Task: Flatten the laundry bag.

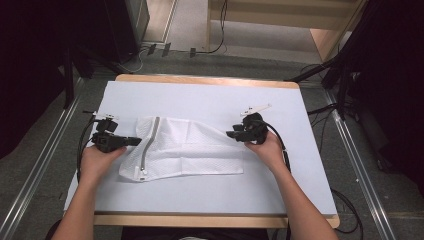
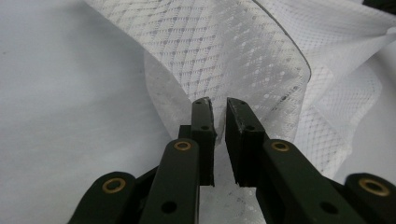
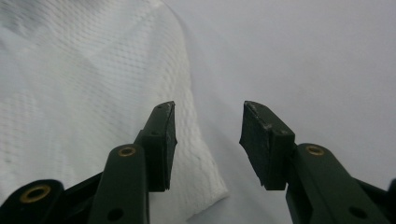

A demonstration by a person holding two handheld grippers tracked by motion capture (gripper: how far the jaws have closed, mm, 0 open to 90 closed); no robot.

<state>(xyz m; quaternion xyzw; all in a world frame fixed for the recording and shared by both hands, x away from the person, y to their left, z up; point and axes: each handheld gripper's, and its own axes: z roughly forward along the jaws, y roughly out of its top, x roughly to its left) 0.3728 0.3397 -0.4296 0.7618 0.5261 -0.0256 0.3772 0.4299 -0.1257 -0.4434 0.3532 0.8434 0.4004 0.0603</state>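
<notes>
A white mesh bag (image 1: pixel 185 147) with a grey zipper (image 1: pixel 150 142) down its left side lies flat in the middle of the white table top (image 1: pixel 200 95). My left gripper (image 1: pixel 136 141) meets the bag's left edge beside the zipper. In the left gripper view, the left gripper (image 2: pixel 219 105) has its jaws nearly together on a raised fold of the mesh (image 2: pixel 233 56). My right gripper (image 1: pixel 231 134) is at the bag's upper right corner. In the right gripper view, the right gripper (image 3: pixel 209 109) stands open, one jaw over the bag's corner (image 3: pixel 70 70) and the other over bare table.
The table has a wooden rim (image 1: pixel 210 220) at front and back. Grey floor with metal rails (image 1: pixel 45 165) runs along both sides, and cables (image 1: pixel 345 200) trail off the right. Dark stands and curtains flank the table, with a wooden frame (image 1: pixel 325 30) behind.
</notes>
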